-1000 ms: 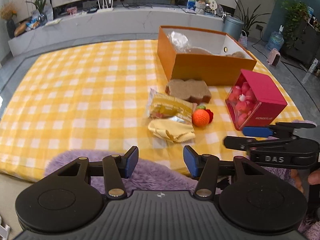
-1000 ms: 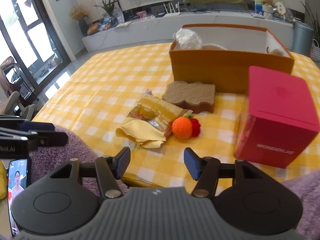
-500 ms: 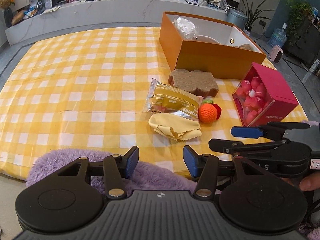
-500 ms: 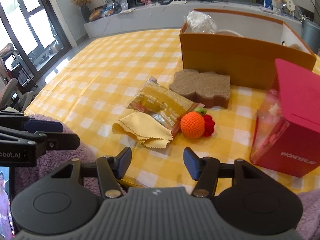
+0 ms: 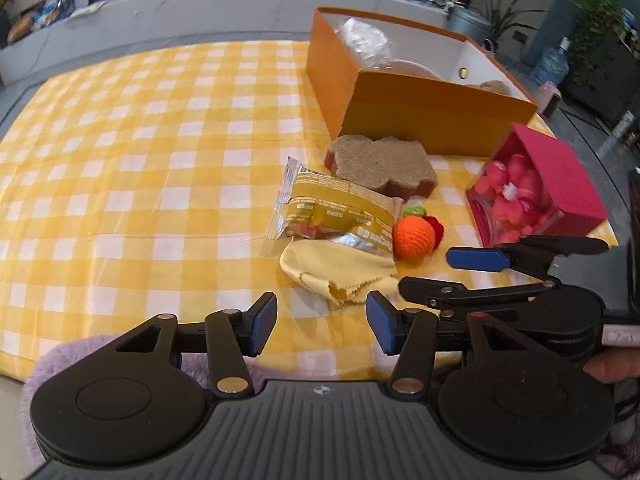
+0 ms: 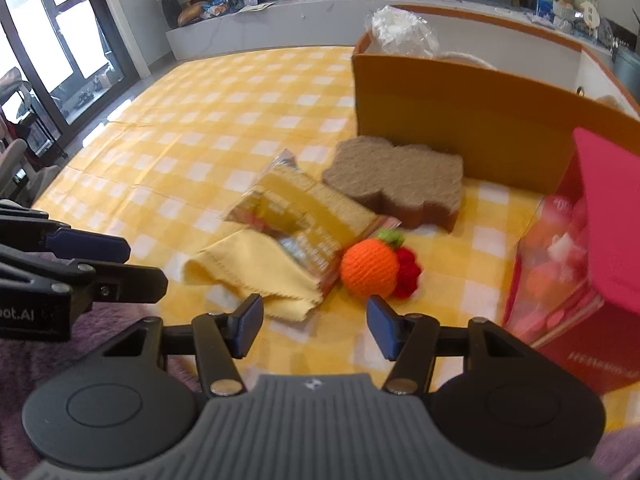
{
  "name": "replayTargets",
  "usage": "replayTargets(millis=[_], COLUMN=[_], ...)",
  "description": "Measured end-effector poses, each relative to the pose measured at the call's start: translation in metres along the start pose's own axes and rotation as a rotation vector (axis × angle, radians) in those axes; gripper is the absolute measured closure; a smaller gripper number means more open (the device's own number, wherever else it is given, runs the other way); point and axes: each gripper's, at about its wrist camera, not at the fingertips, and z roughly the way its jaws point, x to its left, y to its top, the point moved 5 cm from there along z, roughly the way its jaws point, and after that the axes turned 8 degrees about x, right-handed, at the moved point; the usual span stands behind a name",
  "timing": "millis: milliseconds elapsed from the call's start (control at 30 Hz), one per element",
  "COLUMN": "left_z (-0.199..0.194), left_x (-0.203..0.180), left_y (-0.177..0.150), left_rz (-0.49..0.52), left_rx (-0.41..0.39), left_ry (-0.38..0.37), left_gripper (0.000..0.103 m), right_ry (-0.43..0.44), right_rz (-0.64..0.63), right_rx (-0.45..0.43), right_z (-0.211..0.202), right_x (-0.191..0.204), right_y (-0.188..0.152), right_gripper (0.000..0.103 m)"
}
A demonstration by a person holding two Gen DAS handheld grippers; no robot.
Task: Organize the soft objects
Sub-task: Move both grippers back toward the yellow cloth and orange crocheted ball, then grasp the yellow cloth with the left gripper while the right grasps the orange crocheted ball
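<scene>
Grippers both unloaded: left gripper [image 5: 321, 317] has its blue pads spread wide with nothing between them, and right gripper [image 6: 315, 325] likewise stands apart and empty, hovering low over the near edge of the yellow-checked tablecloth [image 5: 140, 168]. Nearest to both tools lies the yellow cloth [image 6: 256, 272], a thin folded square with a pinked edge, partly tucked under the foil snack packet [image 5: 336, 212]. Judgement: cloth is very light and limp, will drape and may drag the packet along; best taken at the free folded corner nearest the right gripper, pinched through all layers. Packet looks slick and crinkly, so likely to slip unless gripped across its sealed end. Just right of the packet sits the crocheted orange [image 6: 370, 266], touching a small red knitted piece [image 6: 408, 274]; soft, round, springy, probably rolls, so close across its middle. Behind these, the brown sponge [image 5: 380, 164] lies flat against the front wall of the orange box [image 5: 432, 120]; light, compressible, with grip across its narrow waist looking sound. Box is open-topped and already holds a clear plastic bag and other items, not clearly identifiable. Red box [image 5: 560, 176] of pink balls lies on its side at the right, near the cluster but not touching it.
</scene>
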Motion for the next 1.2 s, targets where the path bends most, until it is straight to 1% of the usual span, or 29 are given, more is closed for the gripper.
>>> replayTargets(millis=[33, 100, 133, 200, 233, 300, 333, 433, 500, 633, 767, 833, 900, 967, 1000, 1067, 1133, 1167, 1200], left_z=[0.005, 0.015, 0.021, 0.031, 0.036, 0.046, 0.051, 0.063, 0.068, 0.074, 0.081, 0.086, 0.092, 0.094, 0.095, 0.096, 0.097, 0.096, 0.095], left_x=[0.001, 0.002, 0.002, 0.0, -0.002, -0.003, -0.002, -0.003, -0.003, -0.006, -0.004, -0.003, -0.005, -0.01, -0.013, -0.018, -0.021, -0.022, -0.022], left_y=[0.003, 0.009, 0.012, 0.018, 0.02, 0.024, 0.026, 0.028, 0.029, 0.03, 0.031, 0.03, 0.03, 0.029, 0.029, 0.028, 0.027, 0.027, 0.027], left_rz=[-0.021, -0.065, -0.086, -0.086, -0.08, -0.08, -0.083, -0.09, -0.087, -0.085, -0.105, -0.117, -0.105, -0.067, -0.047, -0.013, 0.012, 0.018, 0.021], left_rx=[0.008, 0.026, 0.037, 0.05, 0.055, 0.067, 0.076, 0.101, 0.104, 0.108, 0.123, 0.137, 0.155, 0.15, 0.153, 0.153, 0.144, 0.14, 0.135], left_ry=[-0.001, -0.009, -0.009, -0.01, -0.003, 0.023, 0.026, 0.03, 0.031, 0.018, 0.035, 0.032, 0.042, 0.074, 0.087, 0.112, 0.124, 0.121, 0.114], left_gripper=[0.039, 0.032, 0.031, 0.029, 0.028, 0.027, 0.027, 0.027, 0.027, 0.026, 0.027, 0.03, 0.032, 0.033, 0.036, 0.039, 0.044, 0.05, 0.064], right_ry=[-0.006, -0.018, -0.027, -0.042, -0.043, -0.035, -0.039, -0.078, -0.101, -0.095, -0.104, -0.105, -0.105, -0.105, -0.105, -0.1, -0.092, -0.091, -0.089], right_rz=[0.0, -0.005, -0.011, -0.03, -0.036, -0.044, -0.048, -0.084, -0.097, -0.066, -0.084, -0.098, -0.102, -0.1, -0.1, -0.098, -0.096, -0.097, -0.101], right_rx=[0.001, 0.004, 0.005, 0.008, 0.012, 0.02, 0.016, -0.01, -0.015, -0.024, -0.037, -0.042, -0.045, -0.048, -0.048, -0.048, -0.048, -0.049, -0.049], right_z=[0.002, 0.005, 0.007, 0.012, 0.015, 0.02, 0.022, 0.025, 0.028, 0.03, 0.03, 0.03, 0.03, 0.03, 0.03, 0.029, 0.027, 0.026, 0.025], right_x=[-0.003, -0.01, -0.013, -0.016, -0.018, -0.02, -0.021, -0.021, -0.024, -0.033, -0.033, -0.033, -0.033, -0.033, -0.032, -0.032, -0.031, -0.03, -0.028], right_y=[0.002, 0.007, 0.009, 0.013, 0.015, 0.017, 0.017, 0.02, 0.023, 0.026, 0.025, 0.024, 0.024, 0.024, 0.024, 0.023, 0.022, 0.021, 0.021], right_gripper=[0.045, 0.046, 0.047, 0.052, 0.056, 0.059, 0.059, 0.059, 0.059, 0.06, 0.062, 0.062, 0.062, 0.062, 0.062, 0.062, 0.062, 0.062, 0.062])
